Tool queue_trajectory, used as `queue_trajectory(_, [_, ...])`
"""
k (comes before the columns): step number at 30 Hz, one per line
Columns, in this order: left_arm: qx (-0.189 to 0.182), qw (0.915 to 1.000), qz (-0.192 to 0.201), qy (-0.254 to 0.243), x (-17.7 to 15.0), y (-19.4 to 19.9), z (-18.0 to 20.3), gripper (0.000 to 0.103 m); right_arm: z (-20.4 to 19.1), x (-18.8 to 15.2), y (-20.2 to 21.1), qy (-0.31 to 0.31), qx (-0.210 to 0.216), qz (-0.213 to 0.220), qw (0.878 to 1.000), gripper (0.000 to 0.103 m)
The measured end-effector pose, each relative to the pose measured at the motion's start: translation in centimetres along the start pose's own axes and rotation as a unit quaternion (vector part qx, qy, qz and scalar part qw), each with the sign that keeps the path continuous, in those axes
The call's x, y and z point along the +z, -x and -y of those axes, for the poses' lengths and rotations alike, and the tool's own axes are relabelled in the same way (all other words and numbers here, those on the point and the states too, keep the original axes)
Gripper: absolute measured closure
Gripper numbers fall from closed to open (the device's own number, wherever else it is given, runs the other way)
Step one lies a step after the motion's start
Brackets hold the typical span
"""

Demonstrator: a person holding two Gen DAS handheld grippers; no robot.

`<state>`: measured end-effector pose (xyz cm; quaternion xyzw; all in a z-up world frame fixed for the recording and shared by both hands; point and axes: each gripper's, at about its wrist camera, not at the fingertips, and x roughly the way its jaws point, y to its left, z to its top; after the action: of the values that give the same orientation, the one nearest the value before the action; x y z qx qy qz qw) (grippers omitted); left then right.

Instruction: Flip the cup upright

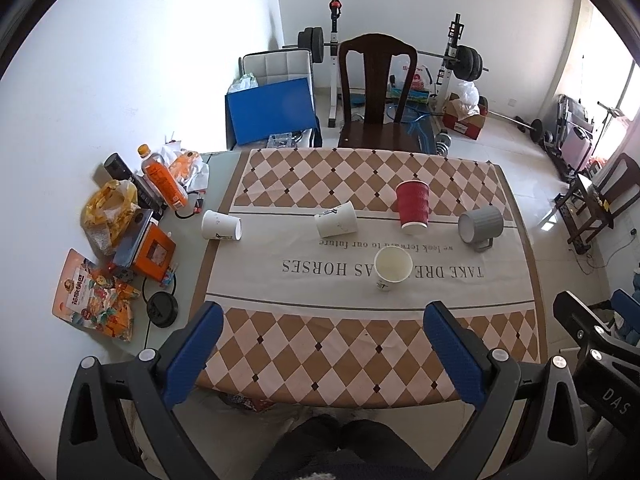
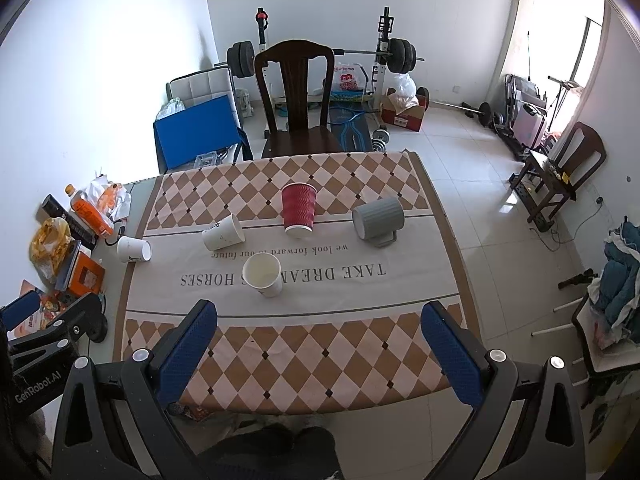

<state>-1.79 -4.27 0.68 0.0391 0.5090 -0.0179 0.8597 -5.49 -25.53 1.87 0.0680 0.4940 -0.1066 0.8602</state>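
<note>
Cups are all over this table, five of them sitting on a checkered cloth (image 1: 304, 344) with "TAKE DREAMS AS HORSES" printed across the middle. Closest to the near edge is a white paper cup (image 1: 393, 268) (image 2: 263, 274) that's already standing upright, open mouth facing up, right on top of the lettering. Behind it there's a second white paper cup (image 1: 335, 219) (image 2: 223, 233) lying on its side, and a third white one (image 1: 221, 225) (image 2: 134, 249) also tipped over, way off at the left edge of the cloth. The red ribbed cup (image 1: 413, 207) (image 2: 299, 209) is mouth-down and looks a bit tilted, and to its right a grey mug (image 1: 480, 223) (image 2: 377, 217) lies on its side with the handle touching the cloth. Left gripper (image 1: 322, 336) hangs above the near edge of the table, blue pads spread wide apart with nothing between them. Right gripper (image 2: 320, 334) is the same deal, jaws wide and holding nothing, well short of any cup. Each one peeks into the other's camera at the side. Left of the cloth there's a pile of clutter: an orange bottle (image 1: 162, 178), a yellow bag (image 1: 106, 210) and some snack packets (image 1: 94, 298). A dark wooden chair (image 1: 374, 92) (image 2: 298, 96) sits at the far side, with a barbell rack (image 1: 456, 54) against the back wall.
</note>
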Motion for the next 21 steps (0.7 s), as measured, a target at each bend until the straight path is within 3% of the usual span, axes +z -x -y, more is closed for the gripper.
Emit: queue_trajectory(21, [0.007,1.0000,-0.004,0.001,-0.44,-0.18,-0.52,0.001,0.04,-0.39,-0.11,0.004,0.001,-0.003,1.000,0.000])
